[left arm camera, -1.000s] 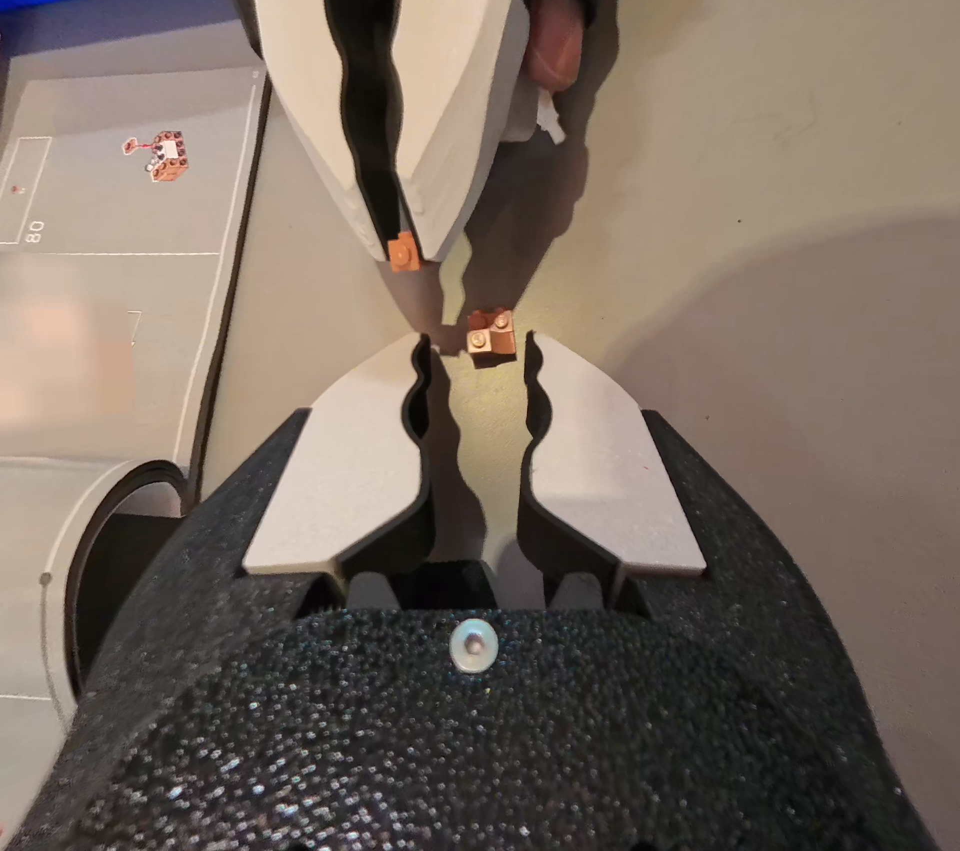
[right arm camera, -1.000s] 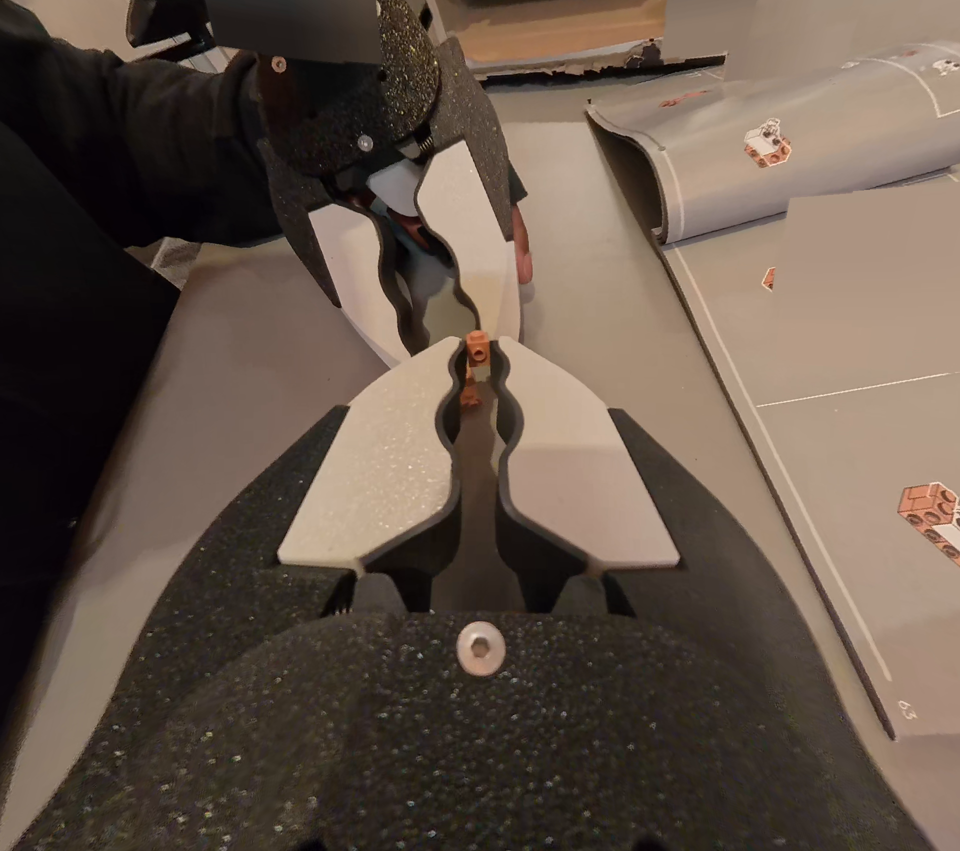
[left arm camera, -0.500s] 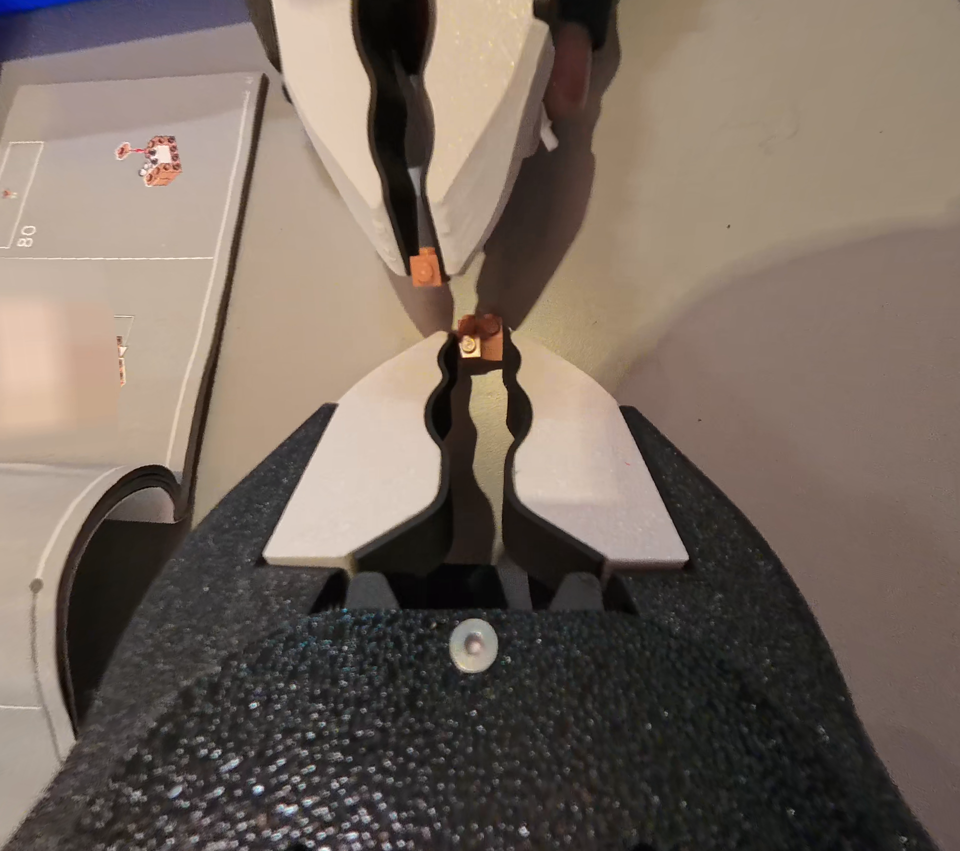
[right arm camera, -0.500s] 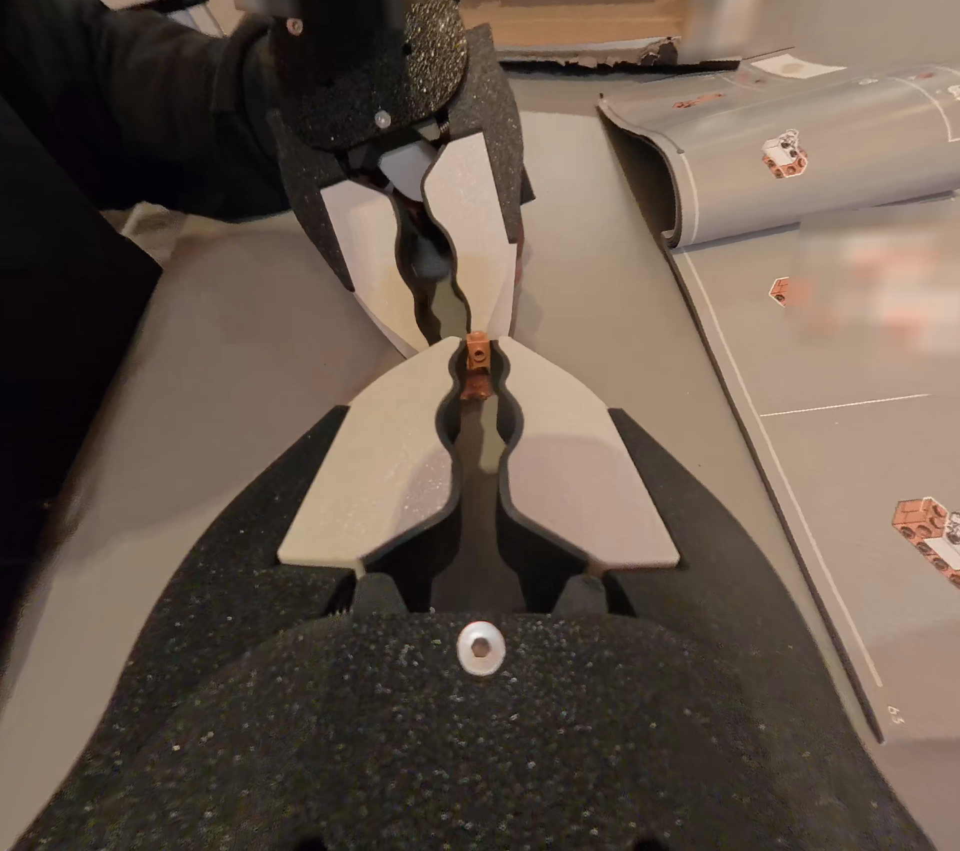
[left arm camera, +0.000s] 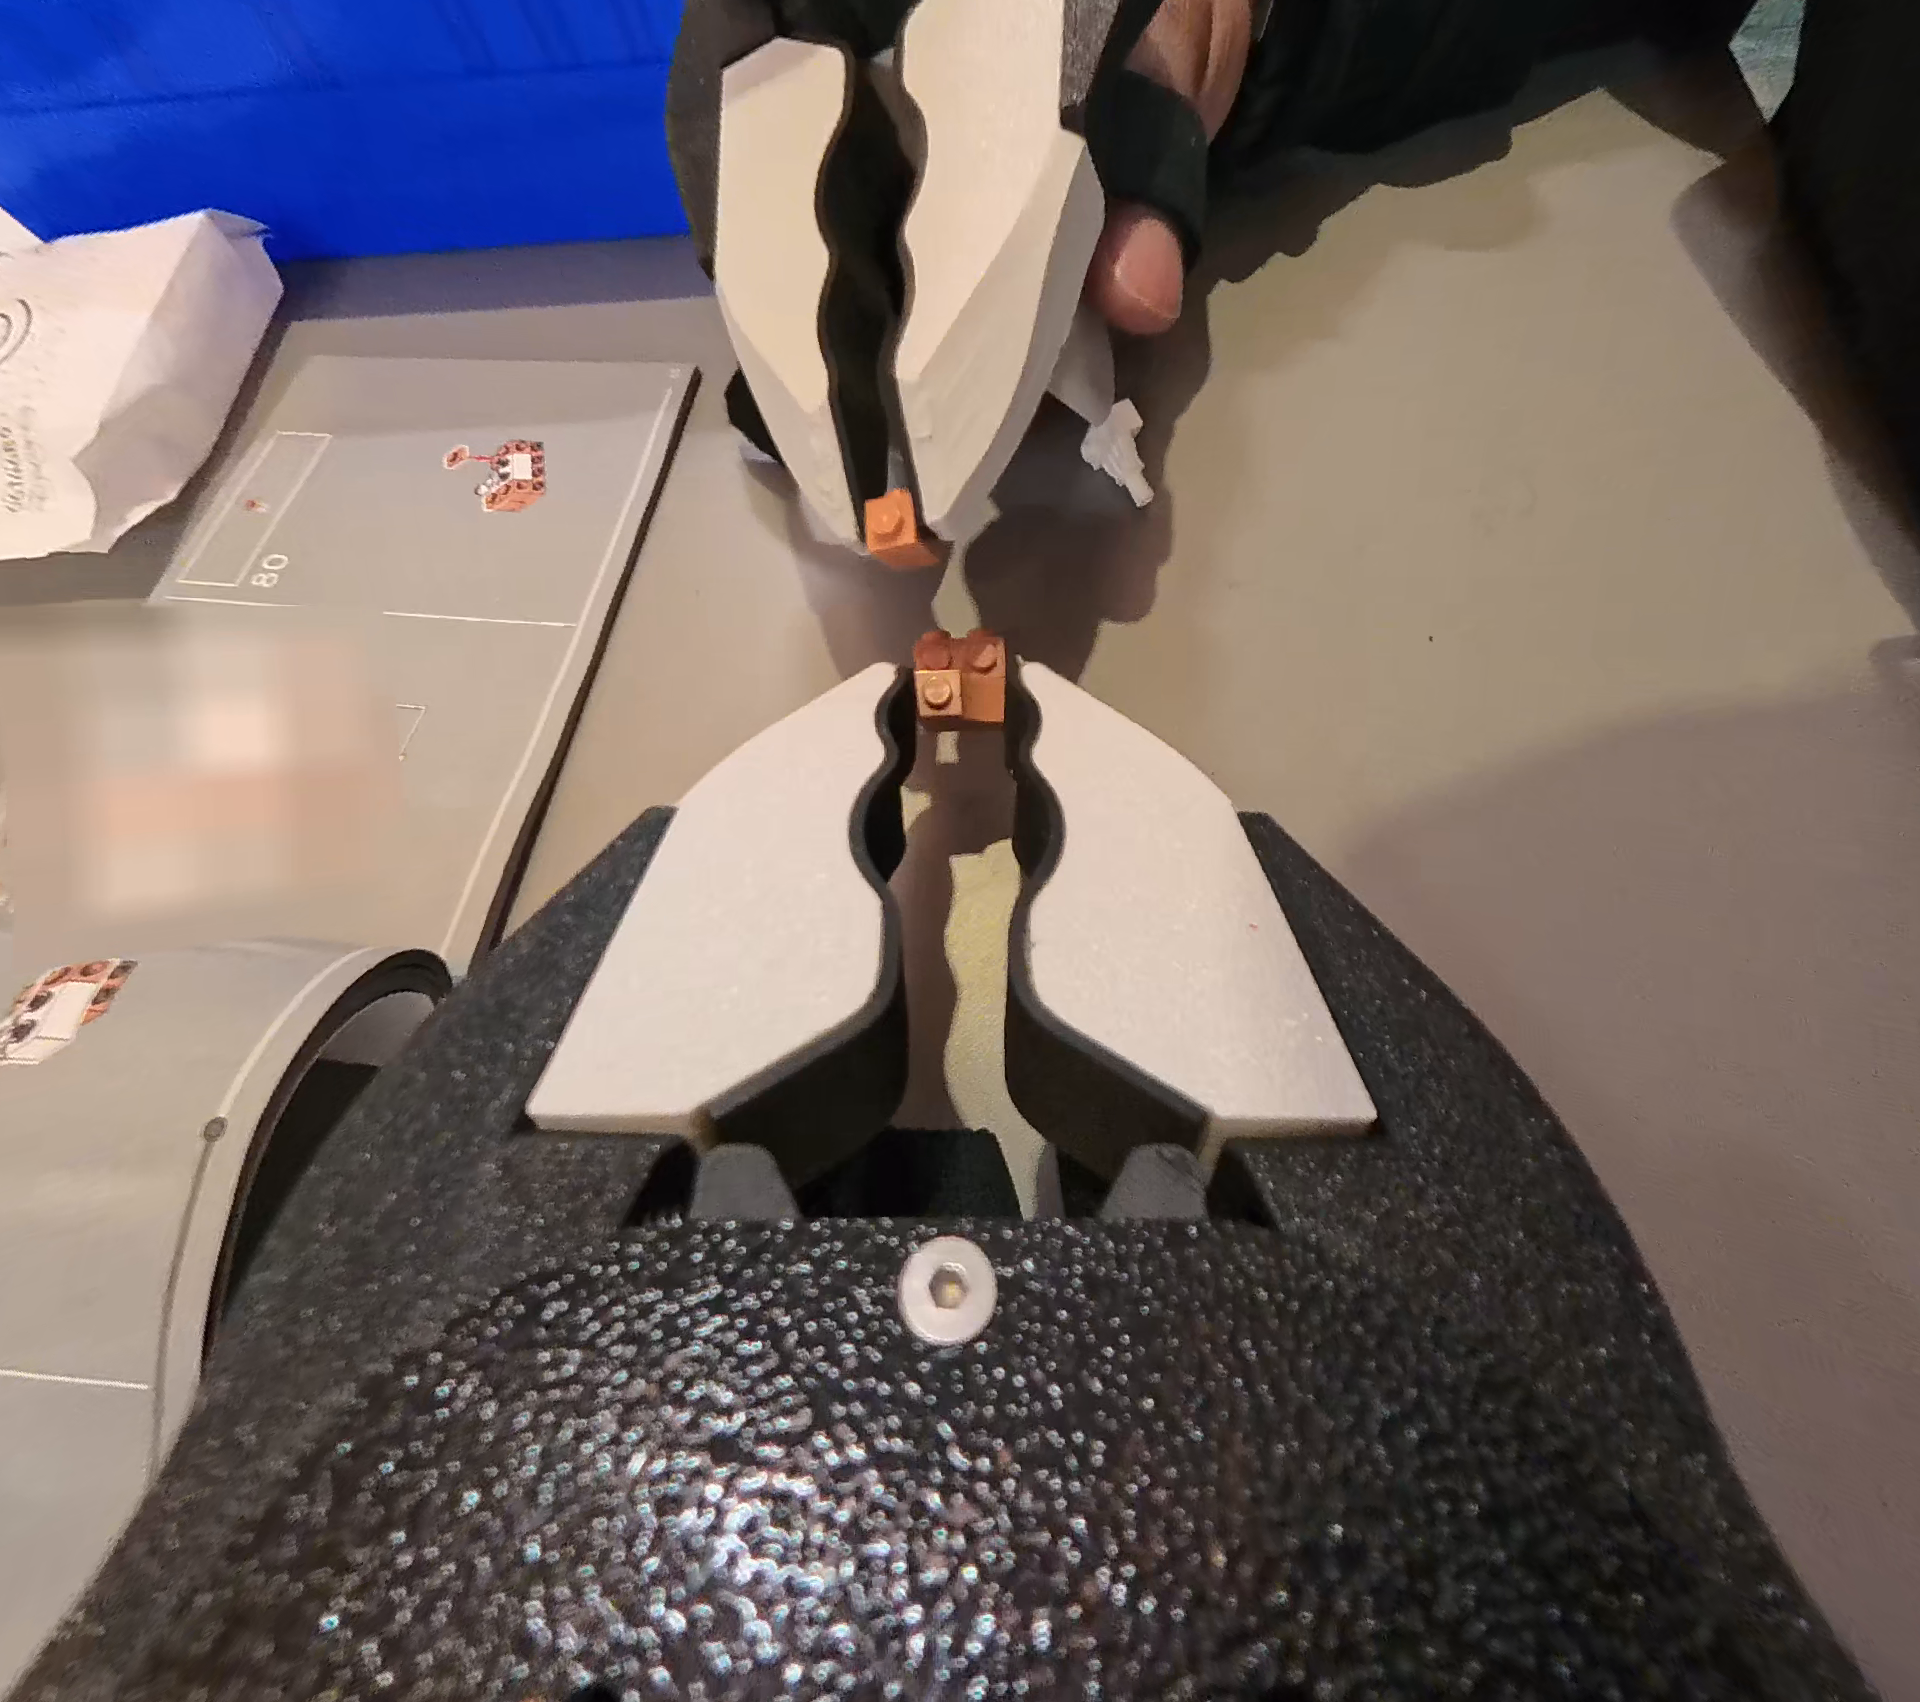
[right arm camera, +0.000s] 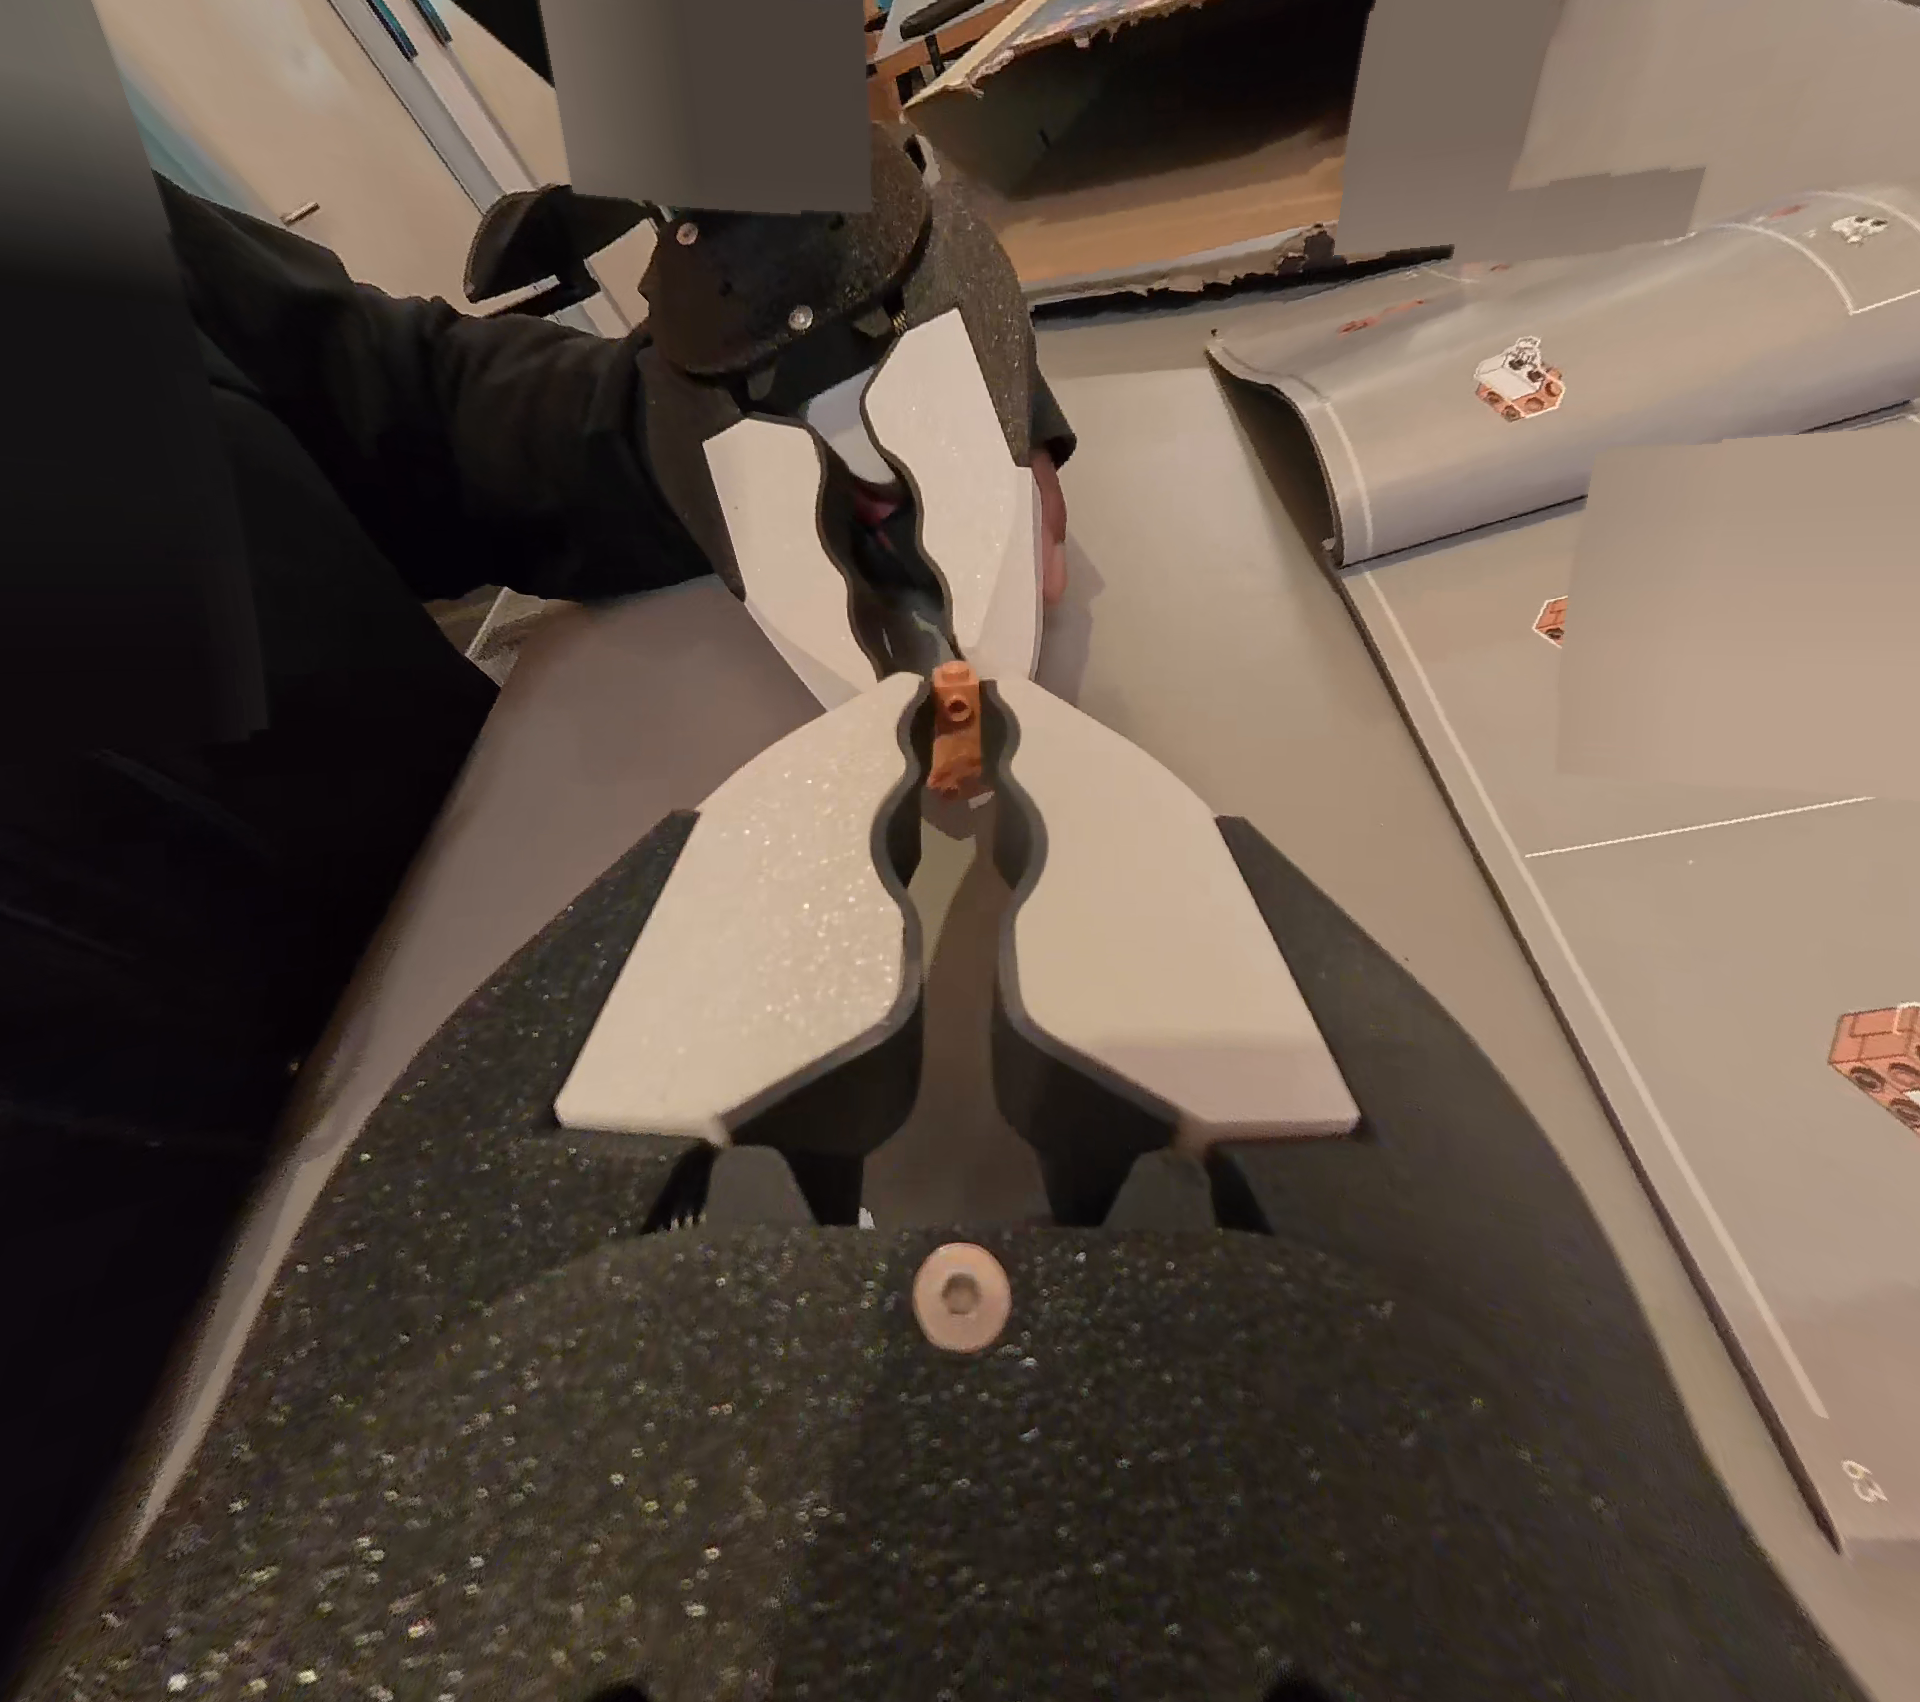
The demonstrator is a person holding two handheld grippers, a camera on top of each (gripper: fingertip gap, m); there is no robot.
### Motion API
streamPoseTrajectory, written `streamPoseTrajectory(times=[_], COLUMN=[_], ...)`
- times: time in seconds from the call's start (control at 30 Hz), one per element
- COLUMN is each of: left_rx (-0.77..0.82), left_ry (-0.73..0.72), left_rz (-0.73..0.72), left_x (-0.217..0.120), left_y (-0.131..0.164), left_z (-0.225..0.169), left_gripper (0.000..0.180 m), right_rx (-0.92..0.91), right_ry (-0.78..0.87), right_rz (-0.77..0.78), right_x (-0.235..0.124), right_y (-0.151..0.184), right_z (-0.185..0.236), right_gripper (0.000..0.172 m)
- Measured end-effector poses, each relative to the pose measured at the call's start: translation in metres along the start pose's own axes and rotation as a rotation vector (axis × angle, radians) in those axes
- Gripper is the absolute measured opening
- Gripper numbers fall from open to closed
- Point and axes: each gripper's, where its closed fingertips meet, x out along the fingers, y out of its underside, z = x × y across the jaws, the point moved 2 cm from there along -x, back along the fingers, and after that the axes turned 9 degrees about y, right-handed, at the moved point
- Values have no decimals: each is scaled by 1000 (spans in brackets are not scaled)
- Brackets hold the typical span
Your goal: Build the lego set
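Each camera sits just behind its own gripper and looks forward along the two fingers, low and close over the grey desk (left arm camera: 1455, 613).

The left wrist view faces the blue bin (left arm camera: 312, 42) at the far edge, with the open grey booklet (left arm camera: 416, 530) to its left.

The right wrist view faces the opposite way, toward a torn cardboard box (right arm camera: 1143, 94), the booklet (right arm camera: 1662, 821) now on its right.

The two views meet head-on: each shows the other gripper opposite, fingertips near its own, so they share the strip of desk beside the booklet, where the small orange bricks (left arm camera: 961, 691) (right arm camera: 956, 717) show in both.
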Motion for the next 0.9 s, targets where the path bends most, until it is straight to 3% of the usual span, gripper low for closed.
streamPoseTrajectory(times=[0.9], left_rx=[-4], left_ry=[3], left_rz=[-128], left_x=[-5], left_y=[-16], left_z=[-1], left_gripper=[15], right_rx=[-41], right_ry=[-42], right_rz=[-16], right_x=[3], right_y=[-2], right_z=[9], right_gripper=[8])
